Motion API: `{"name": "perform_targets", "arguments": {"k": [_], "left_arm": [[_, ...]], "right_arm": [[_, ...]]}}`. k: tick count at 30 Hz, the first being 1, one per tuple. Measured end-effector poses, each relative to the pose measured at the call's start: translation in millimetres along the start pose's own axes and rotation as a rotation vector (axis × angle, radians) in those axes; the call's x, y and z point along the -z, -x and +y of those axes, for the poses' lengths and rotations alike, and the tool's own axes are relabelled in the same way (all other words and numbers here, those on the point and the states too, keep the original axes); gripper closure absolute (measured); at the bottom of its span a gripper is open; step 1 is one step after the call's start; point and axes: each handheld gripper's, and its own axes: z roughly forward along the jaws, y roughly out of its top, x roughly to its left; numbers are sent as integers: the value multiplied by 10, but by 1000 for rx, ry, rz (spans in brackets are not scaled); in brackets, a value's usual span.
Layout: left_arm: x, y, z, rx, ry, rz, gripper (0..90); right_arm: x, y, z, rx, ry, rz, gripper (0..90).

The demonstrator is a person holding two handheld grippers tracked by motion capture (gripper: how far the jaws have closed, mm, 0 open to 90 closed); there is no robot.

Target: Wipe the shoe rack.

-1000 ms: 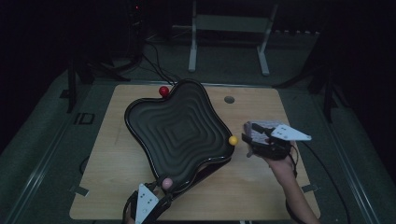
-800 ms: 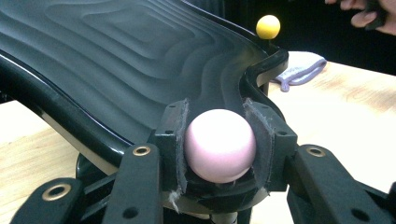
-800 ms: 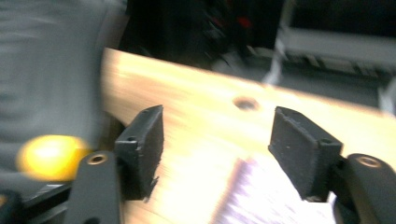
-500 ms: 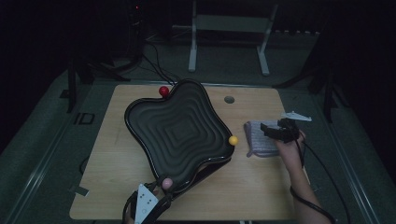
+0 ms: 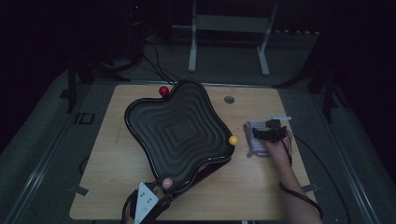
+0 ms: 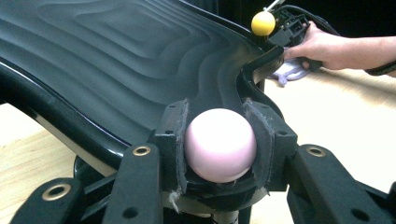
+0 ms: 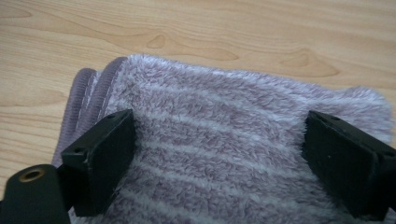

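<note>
A black wavy tray (image 5: pixel 177 130) lies on the wooden table with a ball at each corner in sight: red (image 5: pixel 164 90), yellow (image 5: pixel 233 140) and pink (image 5: pixel 166 183). My left gripper (image 5: pixel 164 187) is shut on the pink ball (image 6: pixel 220 144) at the tray's near corner; both pads (image 6: pixel 175 135) press its sides. To the right of the tray lies a folded purple fleece cloth (image 5: pixel 252 147). My right gripper (image 7: pixel 224 149) hovers just over this cloth (image 7: pixel 233 107). Its jaws have just been opening and now stand wide, with the cloth under and between them and not pinched.
A small grey disc (image 5: pixel 229 99) sits on the table (image 5: pixel 116 154) behind the tray. A metal stand (image 5: pixel 229 28) and cables lie on the floor beyond the far edge. The left gripper view shows the person's right hand (image 6: pixel 322 46) past the yellow ball (image 6: pixel 263 23).
The right gripper has dropped and shifted to the right, down over the cloth on the table. The left gripper and the tray have kept still.
</note>
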Motion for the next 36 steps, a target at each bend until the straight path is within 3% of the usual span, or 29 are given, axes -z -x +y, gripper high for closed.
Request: {"name": "perform_targets", "arguments": {"k": [6, 8, 10, 13, 14, 17, 22, 25, 28, 36], "left_arm": [[1, 1, -6, 4, 4, 1, 597], [2, -2, -6, 3, 4, -1, 597], [3, -8, -9, 3, 5, -5, 597], [2, -4, -3, 7, 2, -3, 597], [3, -2, -5, 8, 3, -2, 597], [0, -4, -4, 13, 4, -3, 597], [-2, -4, -6, 18, 8, -4, 598], [0, -9, -8, 16, 8, -8, 598], [0, -14, -13, 14, 12, -11, 598], [11, -26, -11, 19, 8, -18, 599]], "right_arm": [[4, 2, -4, 16, 1, 29, 203], [32, -24, -12, 37, 10, 51, 351], [60, -69, -29, 90, 31, 86, 530], [87, -127, -42, 126, 41, 104, 658], [94, -133, -47, 133, 45, 109, 672], [133, -101, -28, 88, 38, 150, 687], [329, -175, 58, 96, 88, 198, 695], [515, -230, 182, 96, 143, 239, 696], [744, -317, 368, 145, 198, 262, 696], [1265, -635, 880, 202, 368, 350, 697]]}}
